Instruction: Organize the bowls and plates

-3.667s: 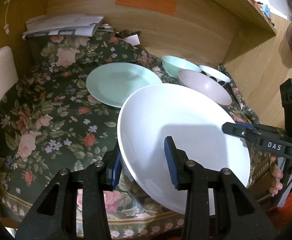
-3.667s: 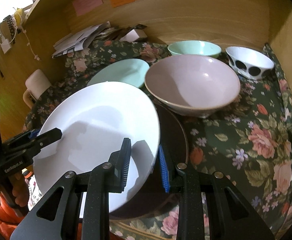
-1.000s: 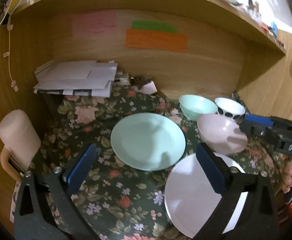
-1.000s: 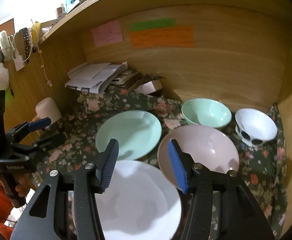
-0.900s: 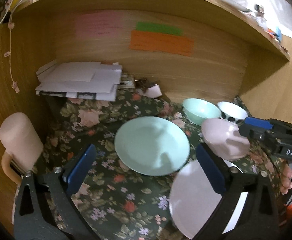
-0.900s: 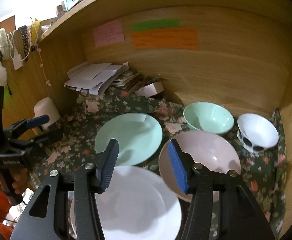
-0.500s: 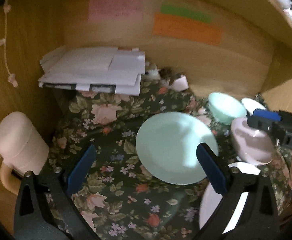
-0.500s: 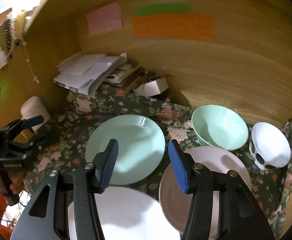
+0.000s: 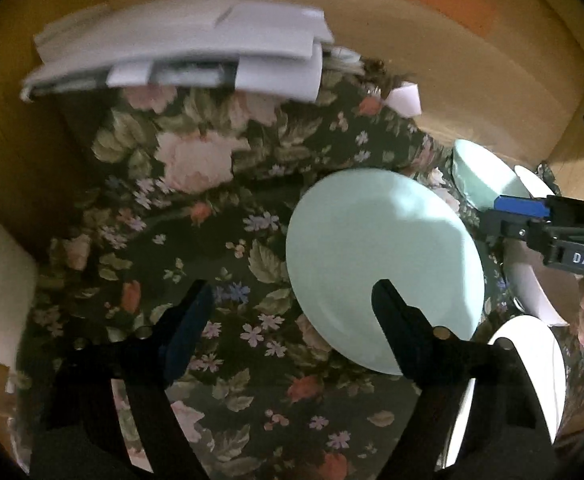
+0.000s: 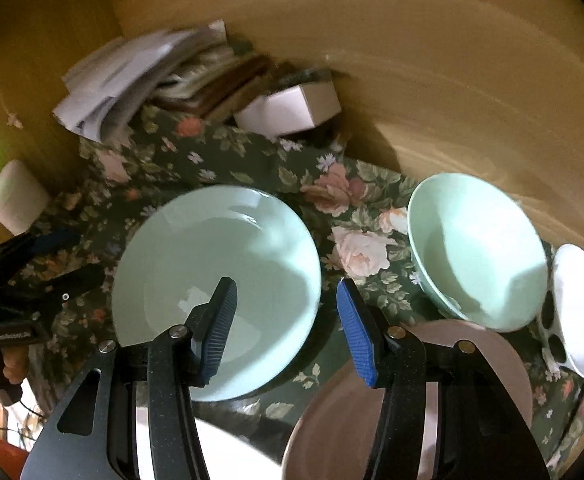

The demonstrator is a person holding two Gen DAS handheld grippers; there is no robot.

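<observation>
Both grippers now down over green plate [image 10: 216,280], white plate [image 9: 532,364] released behind. Left gripper [image 9: 292,312] empty, jaws just closing, plate's near-left rim between fingers; right gripper [image 10: 286,308] open, right rim between fingers. Next: green plate pickup.

Glossy ceramic mint plate [image 10: 216,276] & bowls on matt floral cloth [image 9: 196,240], wood wall [image 10: 432,80].

Both grippers nearer mint plate [image 10: 216,280], left gripper [image 9: 292,312] fingers closing, empty

You have two plates: a mint plate [image 10: 216,280] and a white plate [image 9: 532,364]. You have three bowls: a mint bowl [image 10: 476,248], a pink bowl [image 10: 492,364] and a white spotted bowl [image 10: 580,312]. One mug [image 10: 14,196], one small box [image 10: 292,110] and one paper pile [image 9: 180,56] sit behind them.
</observation>
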